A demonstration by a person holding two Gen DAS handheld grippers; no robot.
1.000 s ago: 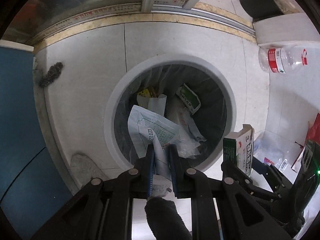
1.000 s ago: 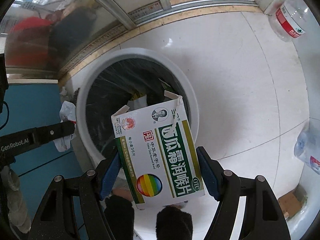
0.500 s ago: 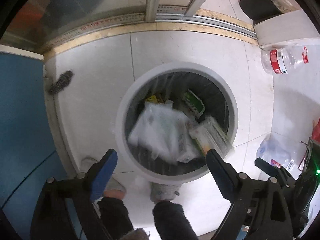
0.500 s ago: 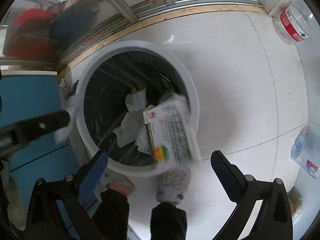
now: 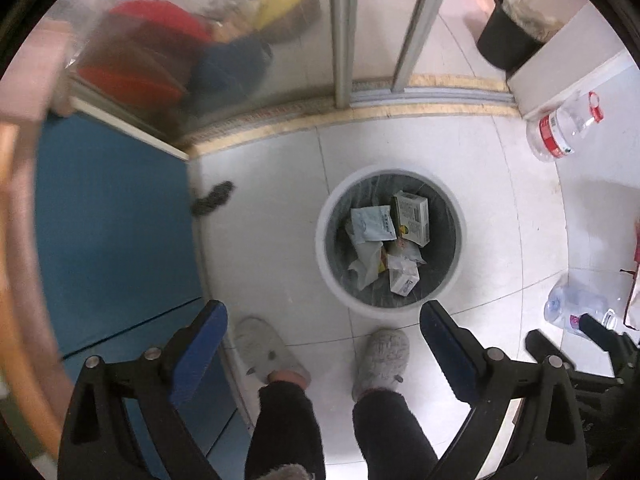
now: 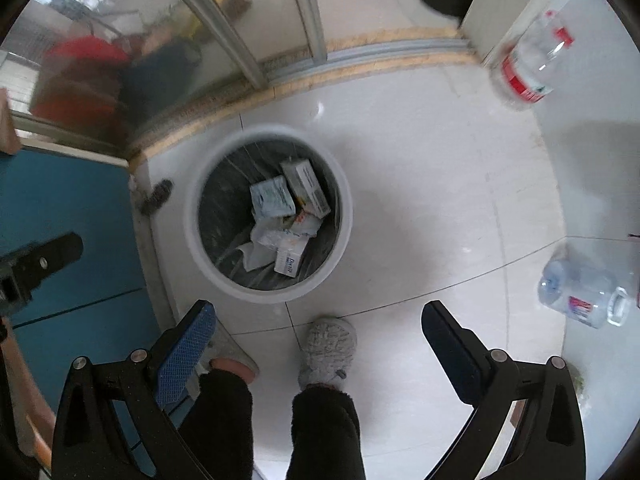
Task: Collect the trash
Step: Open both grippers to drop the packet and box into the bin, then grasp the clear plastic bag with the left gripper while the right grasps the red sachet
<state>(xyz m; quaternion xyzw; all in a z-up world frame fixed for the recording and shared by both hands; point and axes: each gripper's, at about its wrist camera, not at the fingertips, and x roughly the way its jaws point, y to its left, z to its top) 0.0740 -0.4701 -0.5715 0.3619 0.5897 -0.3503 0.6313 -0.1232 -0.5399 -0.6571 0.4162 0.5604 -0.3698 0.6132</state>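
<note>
Two fisheye views look straight down at a white tiled floor (image 5: 400,148) from high above. In the left wrist view, the left gripper (image 5: 323,322) shows at the bottom edge with its blue-padded jaws spread wide apart and nothing between them. In the right wrist view, the right gripper (image 6: 318,318) is the same: jaws wide apart, empty.

A round white trash bin (image 5: 324,256) with a dark liner stands on the floor below both grippers, just in front of the person's feet. The trash lies inside it. A green and white medicine box (image 5: 412,218) rests near the bin's far side, beside a pale flat packet (image 5: 372,224). Below them lie crumpled white paper (image 5: 366,266) and a small white carton (image 5: 404,278). In the right wrist view the same bin (image 6: 344,216) holds the medicine box (image 6: 306,184) at the top of the pile.

The person wears grey fuzzy slippers (image 5: 382,360) and dark trousers. A clear plastic bottle with a red label (image 5: 560,132) lies on the floor at the upper right, well apart from the bin. Another clear bottle (image 5: 572,308) lies at the lower right, also on the floor. A blue panel (image 5: 112,240) fills the left side. A small dark scrubby object (image 5: 212,198) sits on the floor beside the panel. Behind the bin runs a sliding door track (image 5: 400,98) with glass above it.
</note>
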